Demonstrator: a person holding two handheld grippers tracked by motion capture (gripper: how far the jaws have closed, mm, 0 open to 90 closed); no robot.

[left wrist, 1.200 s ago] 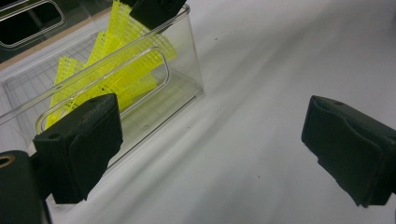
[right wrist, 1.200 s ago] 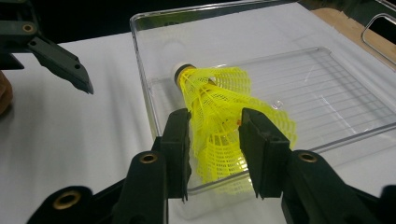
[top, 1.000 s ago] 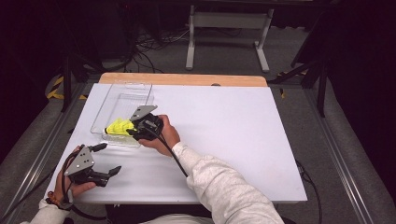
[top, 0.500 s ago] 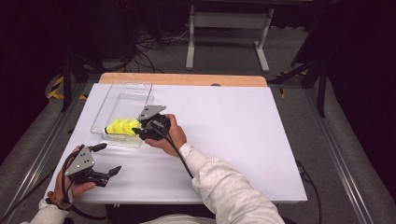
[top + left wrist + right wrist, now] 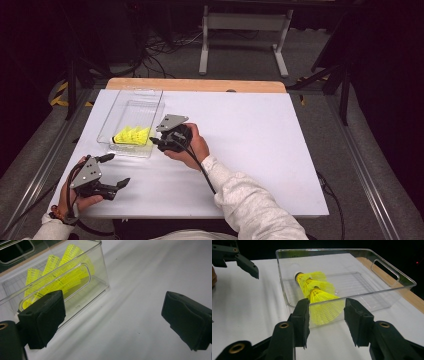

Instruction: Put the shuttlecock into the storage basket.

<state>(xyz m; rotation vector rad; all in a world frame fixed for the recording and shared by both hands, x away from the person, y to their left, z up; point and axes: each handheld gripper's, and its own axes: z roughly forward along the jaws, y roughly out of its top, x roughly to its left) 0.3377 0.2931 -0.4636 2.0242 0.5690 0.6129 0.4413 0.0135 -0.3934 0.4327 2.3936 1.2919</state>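
While the white desk (image 5: 260, 150) spreads wide under both hands, a clear plastic bin (image 5: 150, 100) sits toward its far left corner. Inside it, at the near end, lies a nested stack of yellow shuttlecocks (image 5: 132, 136), on its side, cork tip pointing away from the right gripper (image 5: 156, 142). That gripper sits just outside the bin's near right wall, and its jaws have just been opening, with nothing between them. Down at the near left edge, the left gripper (image 5: 116, 171) rests with jaws wide apart, holding nothing.
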